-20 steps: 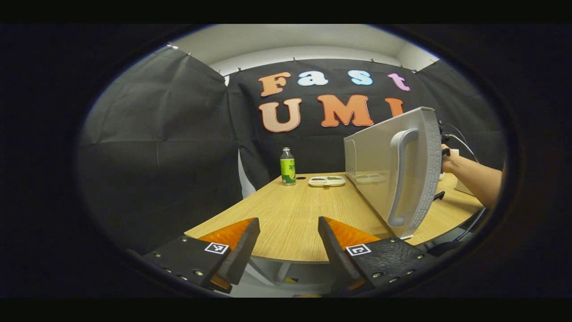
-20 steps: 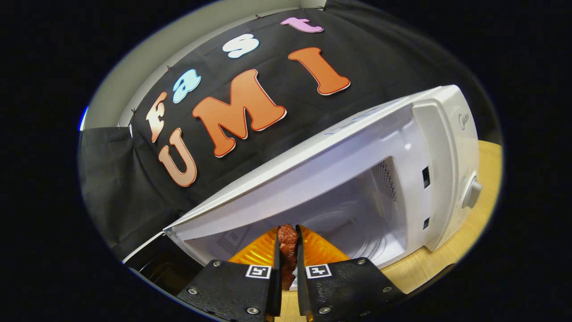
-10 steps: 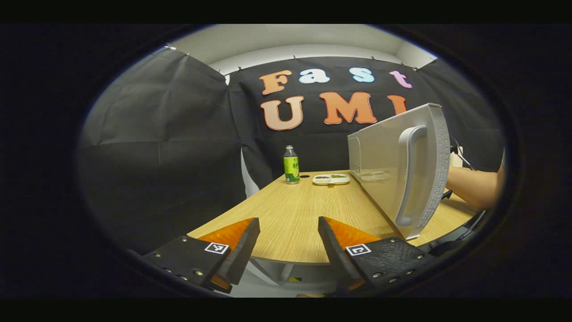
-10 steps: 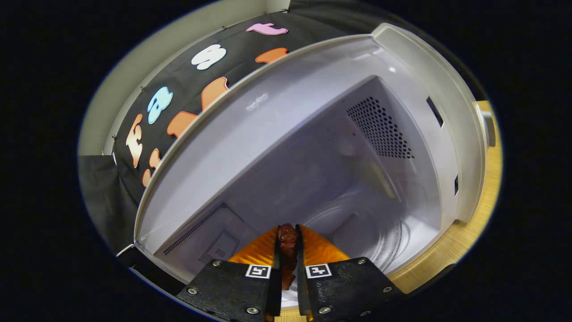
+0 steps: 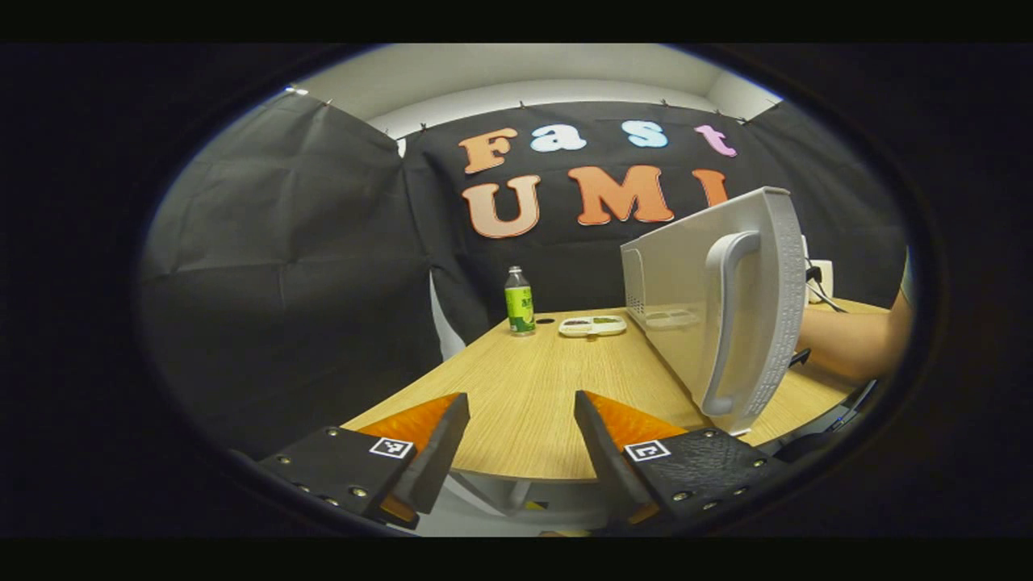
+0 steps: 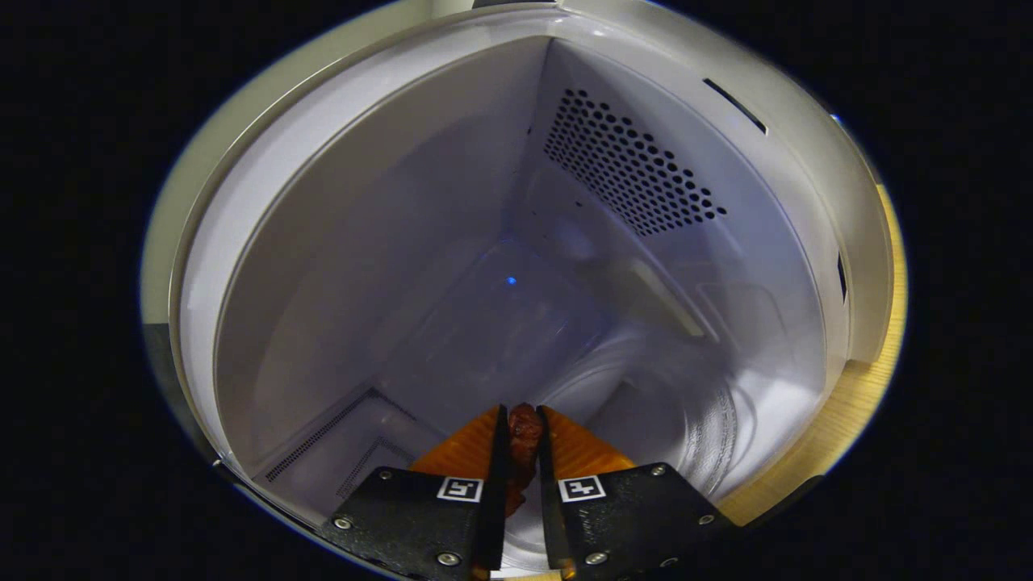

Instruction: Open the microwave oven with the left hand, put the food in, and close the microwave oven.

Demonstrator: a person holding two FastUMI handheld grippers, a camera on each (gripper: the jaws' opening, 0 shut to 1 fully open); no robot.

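Even overhead light falls on the desk (image 5: pixel 533 395) in the left gripper view; fisheye bending curves its edges. In the right gripper view the microwave oven (image 6: pixel 387 242) cavity glows soft white, dimmer at centre frame, edges slightly blurred.

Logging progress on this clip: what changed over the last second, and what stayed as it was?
The right gripper, shut on the piece of food, moved forward from outside the microwave's opening into its cavity, above the glass turntable. Nothing was grasped or released. The left gripper stayed open near the table edge; the door stayed open, bottle and tray unmoved.
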